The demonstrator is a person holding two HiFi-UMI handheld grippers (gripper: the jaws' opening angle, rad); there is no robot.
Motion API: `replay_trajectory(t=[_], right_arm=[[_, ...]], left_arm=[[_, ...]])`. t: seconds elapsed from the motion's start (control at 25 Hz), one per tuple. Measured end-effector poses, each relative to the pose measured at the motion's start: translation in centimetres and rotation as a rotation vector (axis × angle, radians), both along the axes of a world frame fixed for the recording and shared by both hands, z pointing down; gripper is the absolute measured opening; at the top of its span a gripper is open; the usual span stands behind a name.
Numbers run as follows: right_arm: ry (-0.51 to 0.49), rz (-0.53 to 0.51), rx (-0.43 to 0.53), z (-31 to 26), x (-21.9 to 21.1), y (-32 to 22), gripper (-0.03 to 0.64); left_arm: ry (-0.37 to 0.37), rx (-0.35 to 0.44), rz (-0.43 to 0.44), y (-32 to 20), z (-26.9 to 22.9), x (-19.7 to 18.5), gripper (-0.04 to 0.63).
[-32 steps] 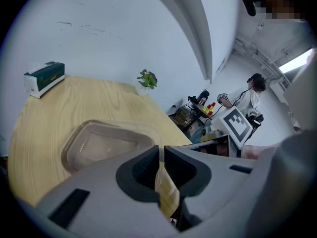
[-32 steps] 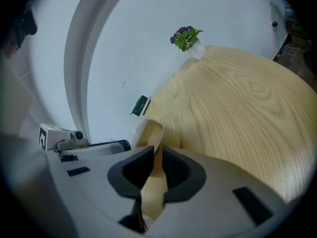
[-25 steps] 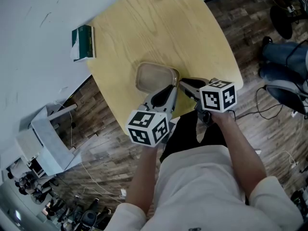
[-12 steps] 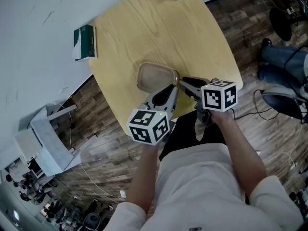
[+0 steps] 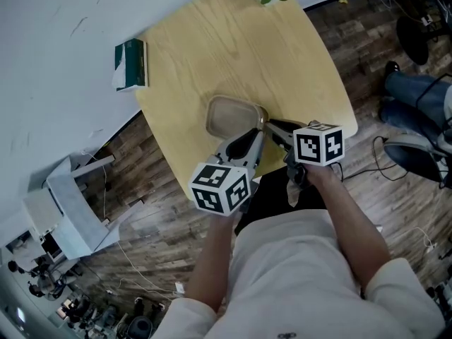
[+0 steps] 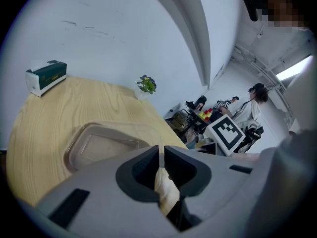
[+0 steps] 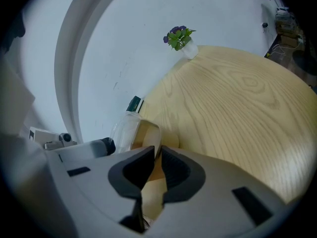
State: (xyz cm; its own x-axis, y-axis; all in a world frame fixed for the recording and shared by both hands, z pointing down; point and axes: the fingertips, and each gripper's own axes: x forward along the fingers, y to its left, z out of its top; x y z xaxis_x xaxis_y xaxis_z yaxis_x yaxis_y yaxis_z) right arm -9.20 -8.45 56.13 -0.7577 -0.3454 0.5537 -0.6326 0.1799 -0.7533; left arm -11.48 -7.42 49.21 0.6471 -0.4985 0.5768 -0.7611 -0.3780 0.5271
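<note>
Head view | forearms [image 5: 351,221] reach forward | left gripper [image 5: 253,134], right gripper [image 5: 269,124] clamp tray [image 5: 227,116] rim

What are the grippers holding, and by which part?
The clear plastic container, held by both: the left gripper and the right gripper each pinch its thin rim at the edge nearest the person.

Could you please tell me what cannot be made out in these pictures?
- Print on the green box: too small in every view.
- Near rim of the clear container, head view: hidden behind the left gripper and right gripper.
- Near edge of the table, both gripper views: covered by the grippers' own bodies.
- Distant person, left gripper view: too small.
</note>
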Motion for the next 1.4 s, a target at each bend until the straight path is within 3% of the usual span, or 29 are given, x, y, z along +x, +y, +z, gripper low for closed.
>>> replay_trajectory(t=[0.52,1.4], right_arm=[[0.035,0.011,-0.002,0.0,0.6,0.3,0.037],[0.092,0.034,-0.003,0.2,3.3,-0.5,0.032]], left_arm=[[-0.076,0.03,0.032,0.7,-1.8,-0.4,0.035],[-0.099,0.076,0.003,0.9,-4.8,-1.6,0.035]])
